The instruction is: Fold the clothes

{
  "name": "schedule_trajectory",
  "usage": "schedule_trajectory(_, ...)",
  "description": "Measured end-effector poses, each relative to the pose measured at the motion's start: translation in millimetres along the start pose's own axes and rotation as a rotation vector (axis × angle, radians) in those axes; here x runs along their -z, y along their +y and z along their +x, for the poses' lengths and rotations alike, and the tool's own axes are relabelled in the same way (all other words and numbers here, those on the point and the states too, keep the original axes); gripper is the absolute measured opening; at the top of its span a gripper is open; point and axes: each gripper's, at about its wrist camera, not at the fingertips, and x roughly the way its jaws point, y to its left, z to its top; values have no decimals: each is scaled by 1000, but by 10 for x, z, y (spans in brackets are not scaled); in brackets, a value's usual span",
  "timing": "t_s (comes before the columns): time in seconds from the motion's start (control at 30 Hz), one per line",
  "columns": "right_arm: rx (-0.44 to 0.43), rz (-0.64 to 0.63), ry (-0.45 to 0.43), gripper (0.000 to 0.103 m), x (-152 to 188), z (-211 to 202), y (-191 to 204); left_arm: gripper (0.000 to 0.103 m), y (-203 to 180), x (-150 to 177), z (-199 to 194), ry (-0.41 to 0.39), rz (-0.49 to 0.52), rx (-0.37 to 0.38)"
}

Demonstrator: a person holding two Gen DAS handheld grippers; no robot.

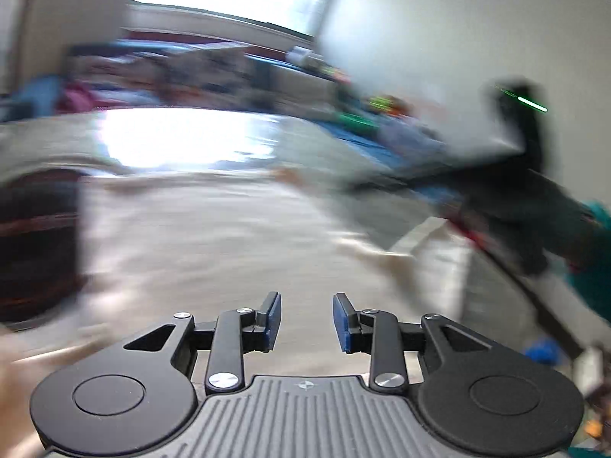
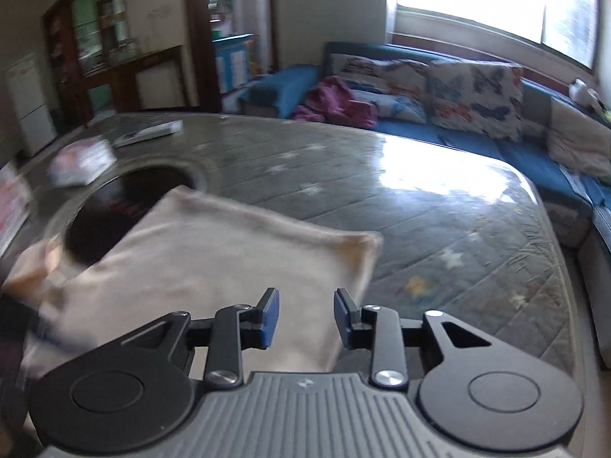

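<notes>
A cream cloth point(image 2: 214, 252) lies folded into a rough square on the grey star-patterned table point(image 2: 439, 210), partly over a dark round recess point(image 2: 126, 198). My right gripper point(image 2: 306, 316) hovers over the cloth's near right edge, open, with nothing pinched between its blue pads. The left wrist view is heavily blurred. There the same cream cloth point(image 1: 214, 236) spreads beneath my left gripper point(image 1: 307, 318), which is open and holds nothing. The dark body of the other gripper point(image 1: 530, 198) and a teal sleeve point(image 1: 595, 267) show at the right edge.
A remote point(image 2: 149, 133) and a magazine point(image 2: 82, 160) lie at the table's far left. Behind the table runs a blue sofa point(image 2: 420, 126) with butterfly cushions and a purple garment point(image 2: 336, 103). A bright window is at the back right.
</notes>
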Motion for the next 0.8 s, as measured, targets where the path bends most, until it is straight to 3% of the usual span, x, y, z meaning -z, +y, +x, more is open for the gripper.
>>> schedule_trajectory(0.07,-30,-37,8,46,114,-60,175,33,158,58,-126,-27,-2,-140)
schedule_trajectory(0.17,-77,-95,25,52,294,-123,457,33,377,139,-281,-61,5,-342)
schedule_trajectory(0.3,-115,-120,53,56,466,-126,705,35,721,241,-515,-60,-47,-471)
schedule_trajectory(0.37,-121,-108,64,56,514,-100,756,39,830,293,-532,-52,-54,-510)
schedule_trajectory(0.57,-127,-94,99,58,689,-35,896,44,823,377,-472,-40,-18,-504)
schedule_trajectory(0.63,-120,-100,99,62,727,-25,934,35,839,373,-476,-48,-27,-521)
schedule_trajectory(0.7,-114,-101,94,62,741,-26,952,15,907,380,-554,-67,-64,-527)
schedule_trajectory(0.8,-111,-78,93,62,735,-21,943,7,993,391,-714,-112,-105,-559)
